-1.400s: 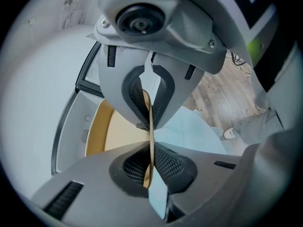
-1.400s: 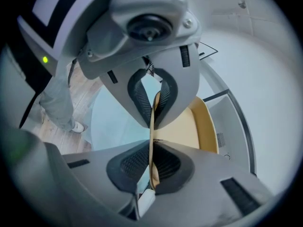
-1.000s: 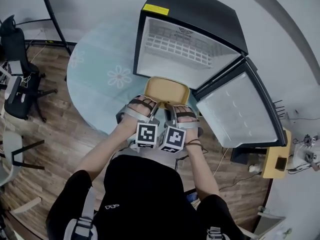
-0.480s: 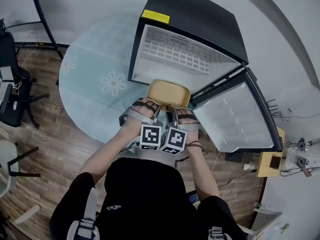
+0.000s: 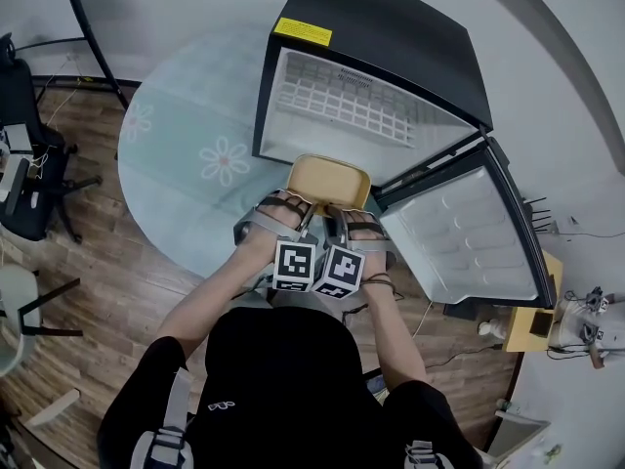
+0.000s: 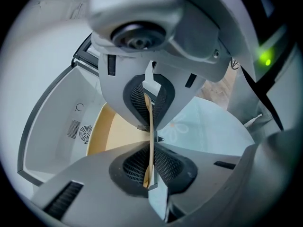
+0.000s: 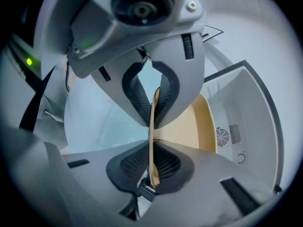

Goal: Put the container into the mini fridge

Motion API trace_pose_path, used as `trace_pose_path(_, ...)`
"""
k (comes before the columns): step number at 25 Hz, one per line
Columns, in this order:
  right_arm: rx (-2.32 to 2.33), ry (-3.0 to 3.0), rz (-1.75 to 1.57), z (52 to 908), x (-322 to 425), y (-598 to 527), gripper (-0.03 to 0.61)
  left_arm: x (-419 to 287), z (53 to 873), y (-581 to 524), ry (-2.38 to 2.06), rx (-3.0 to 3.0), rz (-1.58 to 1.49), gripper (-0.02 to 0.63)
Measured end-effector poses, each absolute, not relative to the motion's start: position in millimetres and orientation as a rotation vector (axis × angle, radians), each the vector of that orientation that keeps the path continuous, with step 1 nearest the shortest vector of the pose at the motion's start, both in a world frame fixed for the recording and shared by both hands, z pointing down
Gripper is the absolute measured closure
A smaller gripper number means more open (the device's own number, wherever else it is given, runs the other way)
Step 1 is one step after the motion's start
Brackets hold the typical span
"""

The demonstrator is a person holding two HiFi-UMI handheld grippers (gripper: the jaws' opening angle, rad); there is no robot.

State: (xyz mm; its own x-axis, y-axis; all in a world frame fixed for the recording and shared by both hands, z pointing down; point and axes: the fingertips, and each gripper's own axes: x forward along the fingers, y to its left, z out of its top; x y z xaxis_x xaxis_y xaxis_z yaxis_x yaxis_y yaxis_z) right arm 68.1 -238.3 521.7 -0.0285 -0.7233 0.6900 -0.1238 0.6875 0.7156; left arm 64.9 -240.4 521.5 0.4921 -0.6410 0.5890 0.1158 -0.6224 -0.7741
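My left tool (image 6: 150, 126) and my right tool (image 7: 152, 126) each pinch the near rim of the yellow container (image 5: 330, 180), with its thin wall clamped flat between the mesh pads. The tools sit side by side, almost touching, so the container reaches out ahead of them like a tray held by one edge. It is at the mouth of the mini fridge (image 5: 391, 37), which stands at the far edge of the round glass bench (image 5: 186, 164) with its door (image 5: 459, 228) swung wide to the right. I cannot tell whether the container's far end already rests on the fridge floor.

As I judge it, the step in hand is sliding the container inside. Both tools should advance together at one pace so the rim does not twist between them. I want the container level, since it hangs well ahead of the grip. It should be aimed at the middle of the opening, below the wire shelf (image 5: 342, 101) and clear of the door-side frame. I should let go only once its base sits fully inside.
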Motion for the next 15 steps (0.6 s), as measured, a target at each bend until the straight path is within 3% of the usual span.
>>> trace_pose_path(15,0.697,-1.587,-0.482,545,105,-260,0.563,101,547,-262,0.367,-1.984,-1.233,0.586)
